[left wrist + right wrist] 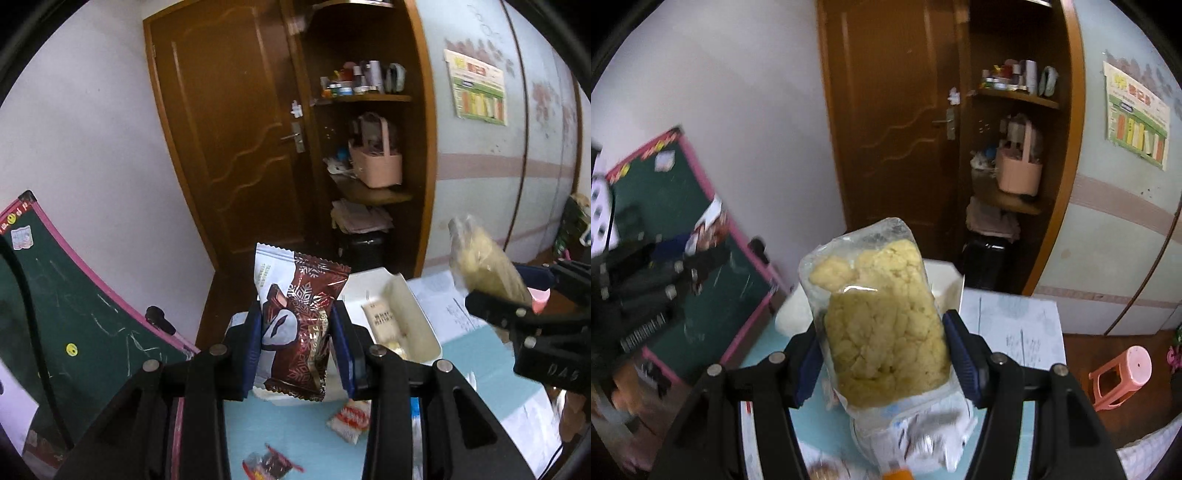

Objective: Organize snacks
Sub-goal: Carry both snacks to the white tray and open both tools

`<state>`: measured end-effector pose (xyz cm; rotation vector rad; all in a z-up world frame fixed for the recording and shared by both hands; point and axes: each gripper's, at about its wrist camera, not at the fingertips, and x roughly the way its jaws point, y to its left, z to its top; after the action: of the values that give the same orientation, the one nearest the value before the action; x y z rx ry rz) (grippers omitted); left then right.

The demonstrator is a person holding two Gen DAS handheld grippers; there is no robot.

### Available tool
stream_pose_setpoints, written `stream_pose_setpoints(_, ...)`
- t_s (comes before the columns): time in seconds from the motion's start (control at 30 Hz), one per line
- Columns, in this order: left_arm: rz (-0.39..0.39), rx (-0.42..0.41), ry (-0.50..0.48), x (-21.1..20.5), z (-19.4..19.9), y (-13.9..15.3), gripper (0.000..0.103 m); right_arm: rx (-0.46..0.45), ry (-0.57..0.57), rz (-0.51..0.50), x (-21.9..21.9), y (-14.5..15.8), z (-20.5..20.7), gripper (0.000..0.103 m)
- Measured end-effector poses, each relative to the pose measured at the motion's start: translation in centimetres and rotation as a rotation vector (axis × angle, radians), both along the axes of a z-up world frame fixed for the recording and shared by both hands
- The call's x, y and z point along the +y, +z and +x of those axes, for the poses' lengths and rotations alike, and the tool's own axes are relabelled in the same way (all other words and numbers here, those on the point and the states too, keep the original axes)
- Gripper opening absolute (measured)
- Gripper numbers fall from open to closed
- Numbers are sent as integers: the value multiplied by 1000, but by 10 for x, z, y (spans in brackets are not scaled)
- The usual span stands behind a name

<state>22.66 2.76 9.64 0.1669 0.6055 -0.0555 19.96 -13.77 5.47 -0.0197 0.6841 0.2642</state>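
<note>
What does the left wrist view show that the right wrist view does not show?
Only the left wrist view: the left tool shut on a brown snack pack, a white tray holding snacks, and two loose packets on the blue table.

Only the right wrist view: a pink stool on the floor, and the cookie bag seen close, gripped by the right tool.

Both: the brown door, the shelf with a pink basket, the green chalkboard, the wall poster.
</note>
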Motion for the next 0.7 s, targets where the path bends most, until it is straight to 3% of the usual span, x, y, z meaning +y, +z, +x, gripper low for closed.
stream_pose_setpoints(0.17, -27, 28, 25, 3, 44, -10, 34, 17, -53, 17, 1, 7, 43, 62)
stream_pose_setpoints(0.4, -54, 74, 65, 6, 90, -42, 35, 60, -117, -10, 5, -12, 86, 62)
stream_pose_setpoints(0.47, -77, 88, 54, 6, 98, -53, 46, 86, -128, -15, 6, -22, 99, 62)
stream_pose_setpoints(0.53, -97, 113, 36, 7, 110, -65, 100, 122, -129, -14, 6, -39, 114, 63)
stream_pose_setpoints(0.7, -88, 144, 71, 7, 124, -89, 103, 228, -150, 49, 3, -71, 131, 71)
